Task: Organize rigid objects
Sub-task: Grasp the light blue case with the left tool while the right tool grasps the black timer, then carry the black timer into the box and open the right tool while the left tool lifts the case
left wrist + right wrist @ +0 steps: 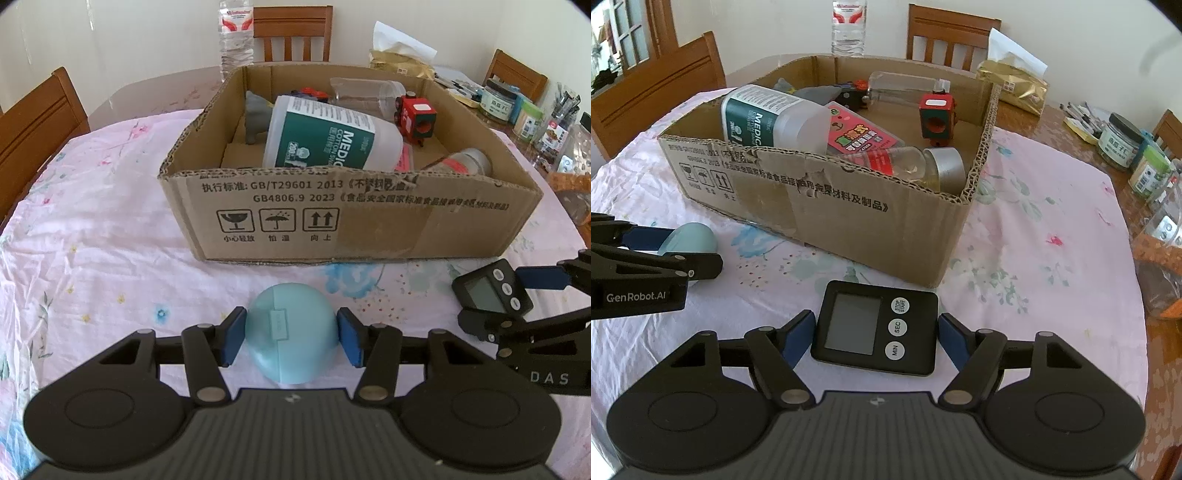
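Left wrist view: left gripper (291,341) has its blue pads (233,341) pressed on both sides of a pale blue egg-shaped case (291,332), so it is gripping it. Case's seam runs fore-aft along the fingers, rounded end pointing forward. Whether it is lifted off the floral tablecloth (103,240) or resting on it, cannot tell. Cardboard box (369,221) sits straight ahead of the fingertips, near wall facing the tool, a short stretch of cloth between. Already inside: cotton swab tub (325,136), red toy train (417,118), grey figure (256,118), clear bottle (365,94). To the right of this tool, the right gripper (517,295) holds the black timer (491,293).

Right wrist view: right gripper (875,332) clamps a black digital timer (875,326) across its width, screen up, buttons on the right side, a pad at each side edge. Box (849,221) lies ahead and slightly left of this tool, its near right corner closest. Small jar with silver lid (938,168) lies in that corner. Left gripper (665,247) with the blue case (689,238) is off to the left, nearer the box wall.

Judgement: both items are gripped, and the key relation is box dead ahead; next move likely needs a lift over the near wall, then a forward drop.
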Tool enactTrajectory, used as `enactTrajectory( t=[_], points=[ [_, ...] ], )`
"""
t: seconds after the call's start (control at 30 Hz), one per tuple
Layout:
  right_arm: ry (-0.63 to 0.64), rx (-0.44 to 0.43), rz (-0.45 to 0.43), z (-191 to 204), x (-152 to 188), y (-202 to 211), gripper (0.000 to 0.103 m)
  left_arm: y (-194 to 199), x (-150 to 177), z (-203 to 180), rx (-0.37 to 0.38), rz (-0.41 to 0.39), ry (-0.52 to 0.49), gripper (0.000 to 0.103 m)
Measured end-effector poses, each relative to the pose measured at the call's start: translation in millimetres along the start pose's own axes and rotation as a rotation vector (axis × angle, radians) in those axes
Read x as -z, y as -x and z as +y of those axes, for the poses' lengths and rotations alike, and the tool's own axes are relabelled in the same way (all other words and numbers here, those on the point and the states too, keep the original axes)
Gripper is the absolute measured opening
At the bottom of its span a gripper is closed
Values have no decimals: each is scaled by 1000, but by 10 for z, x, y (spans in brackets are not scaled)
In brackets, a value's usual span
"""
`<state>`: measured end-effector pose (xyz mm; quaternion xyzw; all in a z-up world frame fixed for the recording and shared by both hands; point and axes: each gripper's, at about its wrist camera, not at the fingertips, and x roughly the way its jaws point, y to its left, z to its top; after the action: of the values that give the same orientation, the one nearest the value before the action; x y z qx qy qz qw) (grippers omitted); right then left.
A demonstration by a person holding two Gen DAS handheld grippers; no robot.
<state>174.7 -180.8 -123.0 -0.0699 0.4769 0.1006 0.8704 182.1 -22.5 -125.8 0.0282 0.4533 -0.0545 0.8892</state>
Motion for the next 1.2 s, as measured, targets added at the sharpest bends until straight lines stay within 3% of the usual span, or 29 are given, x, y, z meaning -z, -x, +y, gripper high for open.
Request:
enactTrajectory(
  t=[0.6,0.93,1.2],
  points=[
    [-32,26,16,42,-21,-7,76,-8,-85,24,-7,77,25,52],
    [4,-9,38,-20,-43,129,75,71,-62,123,55,90,-82,52],
    [62,-38,16,-158,-236,588,75,312,-149,248,107,92,-196,52]
  ],
)
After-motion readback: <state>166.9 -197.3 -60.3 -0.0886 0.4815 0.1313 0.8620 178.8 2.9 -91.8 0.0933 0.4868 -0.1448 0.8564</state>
